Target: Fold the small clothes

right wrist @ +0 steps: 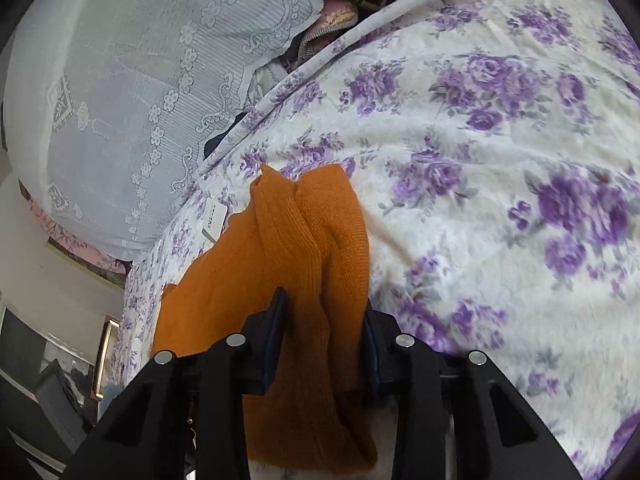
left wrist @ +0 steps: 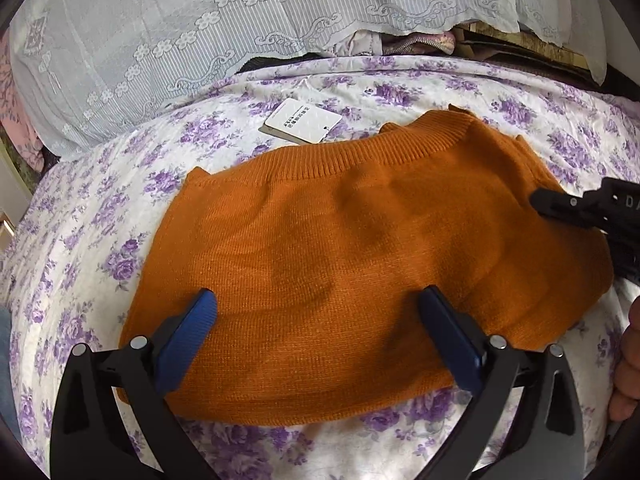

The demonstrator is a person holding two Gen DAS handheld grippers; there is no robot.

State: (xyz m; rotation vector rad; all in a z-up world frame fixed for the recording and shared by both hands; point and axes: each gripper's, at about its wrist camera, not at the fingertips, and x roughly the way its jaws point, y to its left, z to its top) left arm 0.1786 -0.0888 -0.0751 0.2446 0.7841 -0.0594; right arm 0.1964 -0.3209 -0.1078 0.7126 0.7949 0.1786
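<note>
Matt ribbed-knit orange sweater [left wrist: 360, 248], soft floral cotton bedsheet [left wrist: 100, 220], lace curtain [left wrist: 140, 32]

Landmark: orange sweater [left wrist: 360, 248] on floral bedsheet [left wrist: 80, 240]. Sheet left of sweater lay bare, open for approach. Beyond its neckline a white hang tag [left wrist: 302, 120] sat on the sheet, just apart from the collar. Farther beyond, lace curtain [left wrist: 160, 40] draped down and blocked that side. Sweater's right edge was occupied by right gripper [right wrist: 324, 320], jaws around a raised fold. Sheet right of it lay bare.
</note>
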